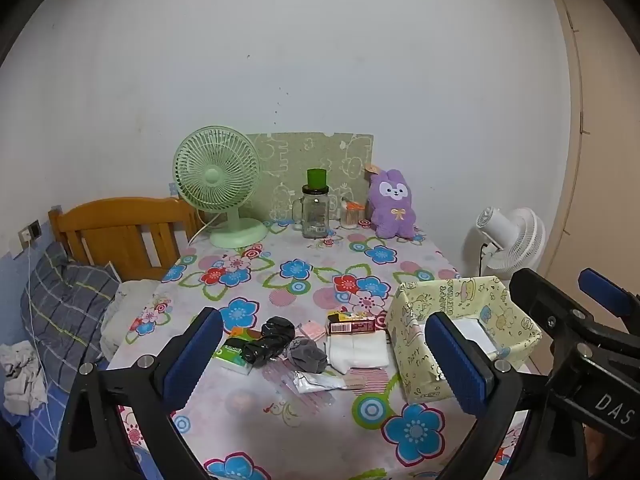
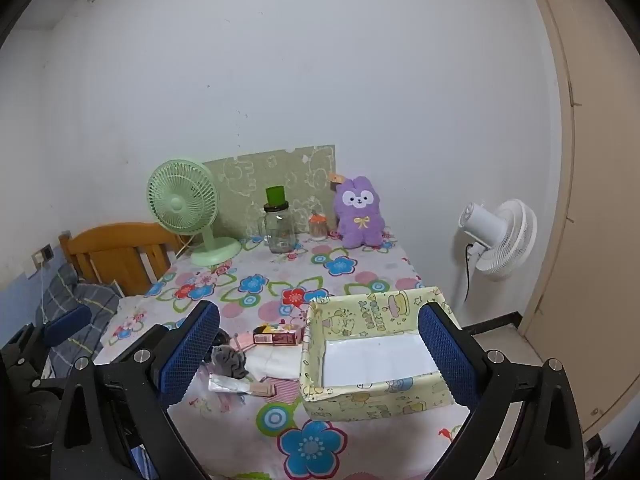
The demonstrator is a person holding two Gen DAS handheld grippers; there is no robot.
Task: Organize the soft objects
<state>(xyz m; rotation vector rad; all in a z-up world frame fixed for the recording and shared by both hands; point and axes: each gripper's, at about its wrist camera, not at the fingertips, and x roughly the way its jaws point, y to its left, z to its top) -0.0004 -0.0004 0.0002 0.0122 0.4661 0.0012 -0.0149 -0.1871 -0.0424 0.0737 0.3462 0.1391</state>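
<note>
A small pile lies on the flowered tablecloth (image 1: 280, 276): a black crumpled bag (image 1: 270, 338), a grey sock (image 1: 306, 354) (image 2: 228, 360) and a white folded cloth (image 1: 358, 350) (image 2: 272, 360). To its right stands an open yellow cartoon-print box (image 1: 416, 344) (image 2: 360, 396) with a white liner. A purple plush rabbit (image 1: 390, 206) (image 2: 360, 214) sits upright at the table's far edge. My left gripper (image 1: 328, 360) hovers open over the pile, holding nothing. Over the box, my right gripper (image 2: 318, 356) is open and bare too.
A red carton (image 1: 352, 325), a green tissue pack (image 1: 232, 354) and a silver sachet (image 1: 320, 382) lie among the pile. At the back stand a green desk fan (image 1: 218, 184), a glass jar (image 1: 315, 210) and a toothpick jar (image 1: 352, 216). A bed (image 1: 68, 312) lies left, a white fan (image 1: 512, 240) right.
</note>
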